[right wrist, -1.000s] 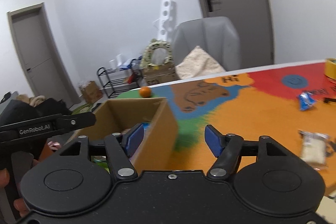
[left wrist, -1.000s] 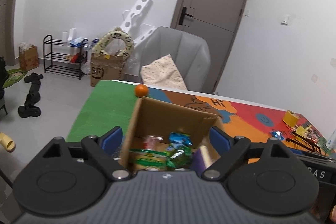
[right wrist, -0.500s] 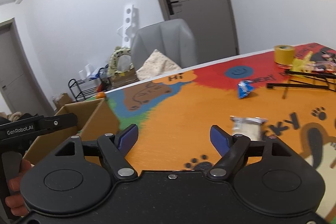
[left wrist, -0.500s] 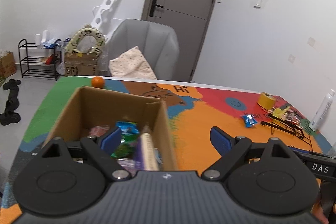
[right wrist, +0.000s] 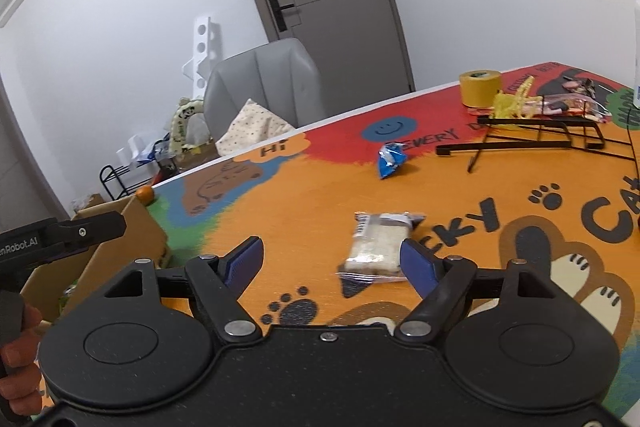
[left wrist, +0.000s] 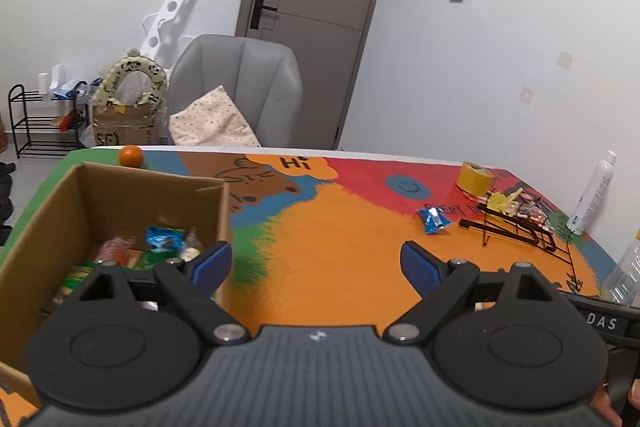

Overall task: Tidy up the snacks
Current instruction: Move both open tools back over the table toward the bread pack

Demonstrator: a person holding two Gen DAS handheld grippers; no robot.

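In the left wrist view, your aim has swung off the cardboard box (left wrist: 120, 223) toward the open desk (left wrist: 340, 251); a second ago the box filled the middle, now it sits at the left edge with the packets (left wrist: 160, 247) already lying inside it. Your left gripper (left wrist: 316, 265) is spread wide and empty, nothing between its blue pads. Ahead on the orange patch lies the small blue packet (left wrist: 434, 221), near the black wire rack (left wrist: 516, 227). I judge it light, crinkly and slippery, so pinch it across its puffed middle, not the flimsy sealed ends.

In the right wrist view, the box (right wrist: 120, 239) has slid far left since the earlier frame and the clear-wrapped cake bar (right wrist: 378, 247) has come close in front. Your right gripper (right wrist: 332, 263) has just been opening and now stands released, holding nothing; the bar lies on the desk (right wrist: 304, 219) just beyond the right pad, not between the pads. It looks soft and crushable under slick film, so take it across the short sides of the block, gently. The blue packet (right wrist: 390, 159) lies farther off, well apart from the bar.
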